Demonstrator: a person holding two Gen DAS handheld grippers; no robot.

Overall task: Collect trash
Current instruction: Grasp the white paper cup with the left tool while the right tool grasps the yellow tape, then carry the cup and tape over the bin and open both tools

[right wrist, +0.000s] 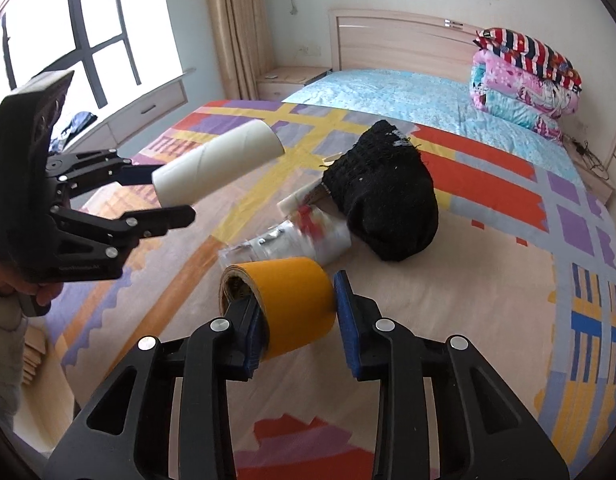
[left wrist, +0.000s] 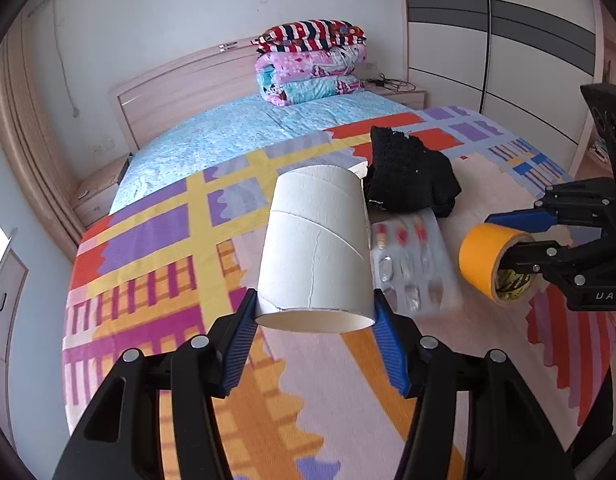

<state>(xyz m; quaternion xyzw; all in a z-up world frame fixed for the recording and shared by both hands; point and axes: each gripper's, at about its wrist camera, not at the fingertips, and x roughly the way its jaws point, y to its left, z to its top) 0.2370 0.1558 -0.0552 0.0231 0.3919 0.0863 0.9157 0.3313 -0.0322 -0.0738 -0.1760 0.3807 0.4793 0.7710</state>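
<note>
Cardboard tube (left wrist: 313, 248): a white paper-roll core with spiral seams and a fine crack along its wall; it is held clear of the bed, its near open end clamped between the blue pads of the left tongs (left wrist: 315, 316)
Tape roll (right wrist: 286, 302): an orange-yellow roll with printed cardboard inside; it is pinched through its wall by the right tongs (right wrist: 300, 312), one finger set inside the core and the other against the outer face
Left tongs: half spread and pressed on both sides of the tube
Right tongs: drawn close together on the wall of the tape roll
Blister pack (left wrist: 411, 264): a silvery pill sheet with red capsules, seen blurred, lying on the bed just behind the tape roll
Black knit item (right wrist: 383, 192): a dark woolly bundle with white flecks, resting on the bed beside the blister pack; a pale flat scrap (right wrist: 298, 200) is partly tucked under it
Bed (left wrist: 347, 380): covered near the camera by a blanket patterned in orange, purple, yellow and pink, with a light blue sheet (left wrist: 236, 132) further back
Folded quilts (left wrist: 311, 64): stacked at the pale wooden headboard (left wrist: 188, 80), striped on top, pink and blue below
Room: white walls, a beige curtain (right wrist: 236, 24) beside a bright window (right wrist: 68, 20), a wardrobe (left wrist: 507, 40) with grey bands, bedside cabinets on both sides
Person: a hand (right wrist: 24, 292) is seen gripping the handle of the left tool
</note>
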